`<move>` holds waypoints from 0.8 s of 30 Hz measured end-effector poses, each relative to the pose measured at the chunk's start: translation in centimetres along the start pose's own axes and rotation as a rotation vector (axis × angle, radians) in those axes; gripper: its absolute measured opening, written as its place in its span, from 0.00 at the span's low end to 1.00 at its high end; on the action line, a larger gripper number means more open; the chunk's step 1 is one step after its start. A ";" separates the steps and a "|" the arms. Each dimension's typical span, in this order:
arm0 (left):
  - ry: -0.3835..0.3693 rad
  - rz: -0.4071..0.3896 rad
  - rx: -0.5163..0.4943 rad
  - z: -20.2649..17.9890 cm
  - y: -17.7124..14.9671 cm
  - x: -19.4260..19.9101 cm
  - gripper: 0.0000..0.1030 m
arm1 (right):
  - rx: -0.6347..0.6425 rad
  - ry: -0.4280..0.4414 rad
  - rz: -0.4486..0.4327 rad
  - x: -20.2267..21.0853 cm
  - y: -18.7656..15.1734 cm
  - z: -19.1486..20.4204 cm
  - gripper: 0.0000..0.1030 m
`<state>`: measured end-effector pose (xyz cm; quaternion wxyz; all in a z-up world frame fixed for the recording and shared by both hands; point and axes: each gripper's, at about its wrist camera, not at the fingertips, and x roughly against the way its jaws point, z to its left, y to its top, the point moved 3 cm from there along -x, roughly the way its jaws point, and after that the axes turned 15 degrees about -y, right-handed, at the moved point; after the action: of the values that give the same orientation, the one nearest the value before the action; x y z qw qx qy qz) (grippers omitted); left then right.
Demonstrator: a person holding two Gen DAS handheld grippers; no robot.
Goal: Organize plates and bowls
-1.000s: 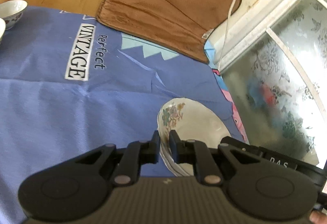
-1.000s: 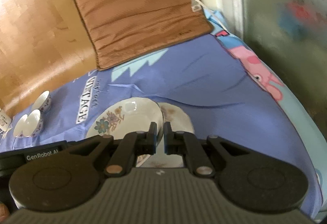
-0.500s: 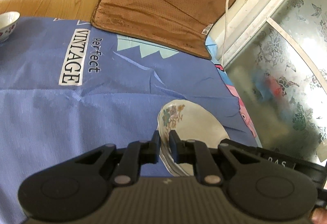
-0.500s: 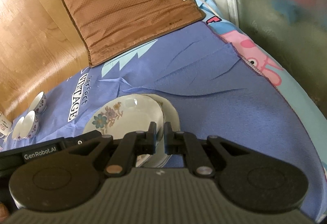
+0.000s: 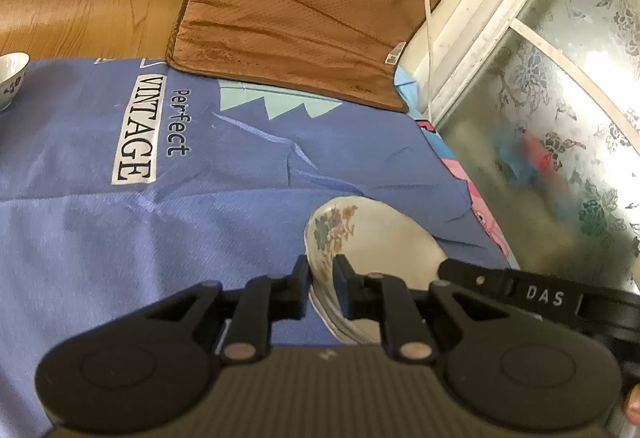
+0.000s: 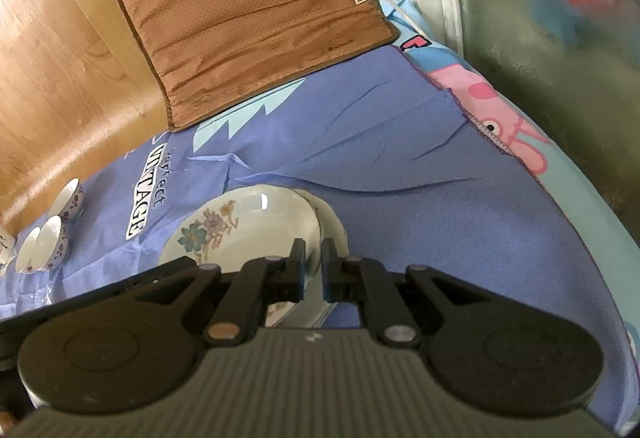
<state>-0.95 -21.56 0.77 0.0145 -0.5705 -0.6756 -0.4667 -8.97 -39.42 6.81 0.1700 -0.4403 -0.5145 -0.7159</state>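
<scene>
White plates [image 6: 256, 226] with painted flowers sit in a small stack on the blue cloth [image 5: 200, 222], and both grippers hold that stack. The left gripper [image 5: 322, 278] is pinched shut on the stack's left rim. The right gripper [image 6: 314, 266] is pinched shut on its right rim.

A second ago the stack was nearer the brown mat [image 5: 304, 10]. Now more blue cloth shows between the two, so the stack has come back toward the person. The flower plate on top also covers more of the plate under it, so the stack looks neater.

I think the plates are being carried together to their spot. Three little bowls [image 6: 48, 238] wait at the far left of the cloth, well apart from the plates. They likely come next.
</scene>
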 end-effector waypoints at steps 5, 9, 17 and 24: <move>-0.003 0.007 -0.005 0.1 -0.2 0.0 0.13 | -0.002 -0.006 -0.028 0.4 0.4 -0.4 0.12; 0.002 -0.012 -0.018 0.2 0.0 0.6 0.16 | 0.005 -0.001 -0.049 0.9 0.7 -0.2 0.13; 0.045 -0.095 -0.054 2.3 0.6 3.9 0.16 | 0.048 0.034 -0.096 2.0 0.7 2.3 0.13; 0.115 -0.135 -0.047 6.6 0.0 7.3 0.16 | 0.161 0.119 -0.089 2.4 -0.4 8.4 0.13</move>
<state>-0.11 -11.80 1.07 0.0085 -0.4960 -0.6996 -0.5143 -6.72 -31.33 9.18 0.2030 -0.3583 -0.5785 -0.7041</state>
